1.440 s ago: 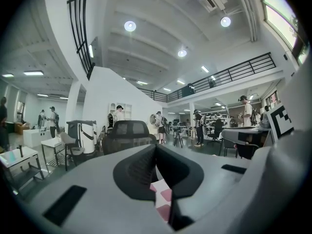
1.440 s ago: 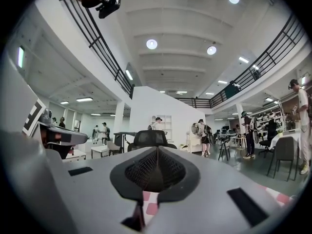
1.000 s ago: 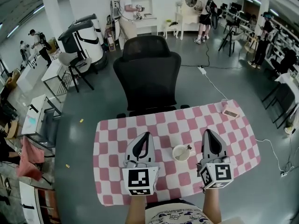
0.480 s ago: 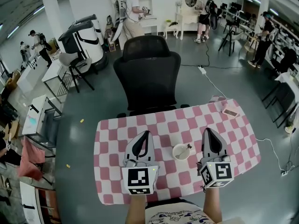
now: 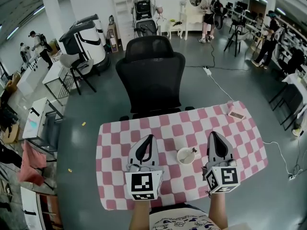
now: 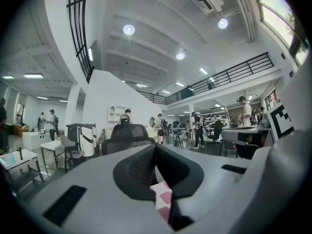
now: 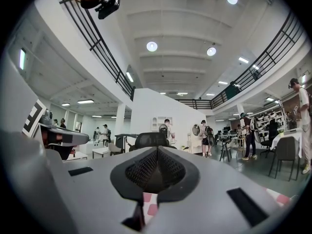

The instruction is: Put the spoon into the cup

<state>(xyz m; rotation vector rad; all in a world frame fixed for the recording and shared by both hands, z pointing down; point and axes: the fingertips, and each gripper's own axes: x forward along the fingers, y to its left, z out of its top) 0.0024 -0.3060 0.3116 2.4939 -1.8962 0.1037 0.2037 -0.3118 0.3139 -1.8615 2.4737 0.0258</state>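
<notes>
Spoon (image 5: pixel 194 151) apparently sitting inside white cup (image 5: pixel 185 157) on checkered bench (image 5: pixel 115 143); task looking finished. Left gripper (image 5: pixel 151 138) and right gripper (image 5: pixel 212 135) flanking cup, jaws clenched, gripping nothing.

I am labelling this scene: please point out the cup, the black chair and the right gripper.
cup (image 5: pixel 185 156): head view, its pale inside.
black chair (image 5: pixel 152 75): head view, middle of the backrest.
right gripper (image 5: pixel 213 135): head view, tip of its closed fingers.

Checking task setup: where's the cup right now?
Head view: the cup sits on the checkered tablecloth, between the left hand-held gripper and the right hand-held gripper, closer to the right one.
</notes>
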